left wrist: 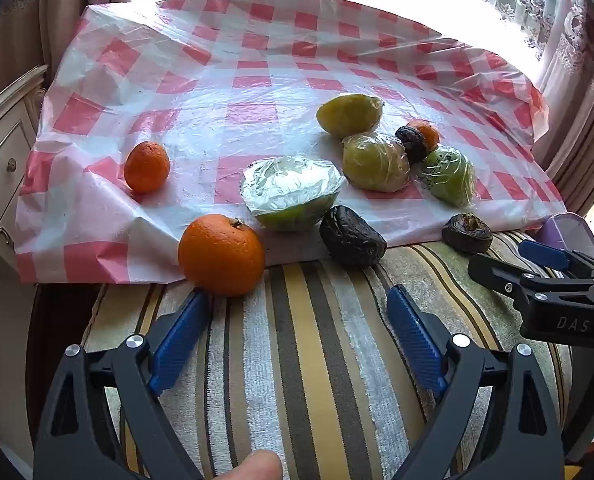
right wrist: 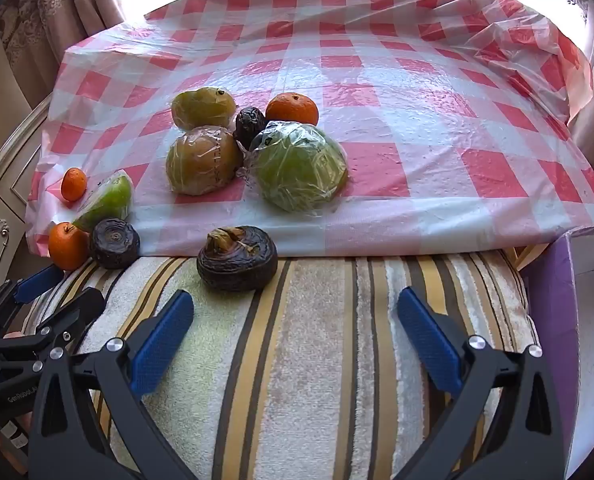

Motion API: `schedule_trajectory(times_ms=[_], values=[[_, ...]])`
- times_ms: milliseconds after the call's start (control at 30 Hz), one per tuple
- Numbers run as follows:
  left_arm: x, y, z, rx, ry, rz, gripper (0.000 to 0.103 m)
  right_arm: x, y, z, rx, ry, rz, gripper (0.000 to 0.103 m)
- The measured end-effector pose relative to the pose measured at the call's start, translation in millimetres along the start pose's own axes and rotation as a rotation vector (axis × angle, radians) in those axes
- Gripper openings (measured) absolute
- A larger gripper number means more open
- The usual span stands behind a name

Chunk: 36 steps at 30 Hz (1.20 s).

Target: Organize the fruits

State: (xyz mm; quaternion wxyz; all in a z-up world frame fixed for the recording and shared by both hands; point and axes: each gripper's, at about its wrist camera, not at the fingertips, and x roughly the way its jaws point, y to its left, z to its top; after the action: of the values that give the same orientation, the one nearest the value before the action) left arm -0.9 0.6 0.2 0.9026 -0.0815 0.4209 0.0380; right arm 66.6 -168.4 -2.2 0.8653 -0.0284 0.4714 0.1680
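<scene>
Left claw (left wrist: 297, 320) and right claw (right wrist: 297, 324): both spread wide, nothing between the blue pads, both tilted down over the striped towel (right wrist: 317, 360) at the near edge.

Fruits scattered, none yet grouped. In the left wrist view: large orange (left wrist: 221, 254) at 11 o'clock from the left claw, touching the towel's far edge, just beyond the left blue pad; small orange (left wrist: 147, 167) farther out at 10 o'clock on the checked plastic cloth (left wrist: 257, 60); wrapped green half fruit (left wrist: 293, 194) at 12 o'clock; dark wrinkled fruit (left wrist: 353, 236) just beside it at 1 o'clock. In the right wrist view: dark shrivelled fruit (right wrist: 237, 258) at 11 o'clock from the right claw, on the towel at the cloth's edge; wrapped green fruit (right wrist: 301, 172), wrapped brownish fruit (right wrist: 203, 160) and yellow-green fruit (right wrist: 203, 107) clustered at 12 o'clock, with a third orange (right wrist: 292, 109) and a small dark fruit (right wrist: 249, 121) behind; purple box (right wrist: 557, 300) at 3 o'clock.

Step in hand, by judgement: opening approach, nearest fruit to each claw. Best done by centring the pads on the widest part, closing gently on soft shrivelled fruit, and gripping wrapped pieces on the body, not on loose film, which may slip.

Legible writing: "DAS" on the right claw's body in the left wrist view; "GenRobot" partly readable on the left claw's body in the right wrist view. Fruit labels too small to read.
</scene>
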Motion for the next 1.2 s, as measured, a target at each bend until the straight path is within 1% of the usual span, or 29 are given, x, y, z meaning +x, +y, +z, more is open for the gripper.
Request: schedule_trajectory(times_ms=[233,267,333,1200], values=[[-2.9,-1.2,-4.0,0.011,-0.02,0.019,0.088,0.1,-0.1,0.0,0.001,-0.001,-0.002,0.102],[0.3,-5.1,-1.8,0.022,-0.016,0.046,0.088,0.2,0.3,-0.1,0.001,-0.001,-0.002,0.102],[-1.3,-9.2,-1.7,0.032,-0.024,0.061,0.088,0.2,-0.3,0.5,0.002,-0.001,0.002,0.102],[0.8,-8.9,-3.0,0.03,-0.028,0.069,0.088,-1.3,0.7,-2.5,-0.005,-0.011,-0.005,0.102]])
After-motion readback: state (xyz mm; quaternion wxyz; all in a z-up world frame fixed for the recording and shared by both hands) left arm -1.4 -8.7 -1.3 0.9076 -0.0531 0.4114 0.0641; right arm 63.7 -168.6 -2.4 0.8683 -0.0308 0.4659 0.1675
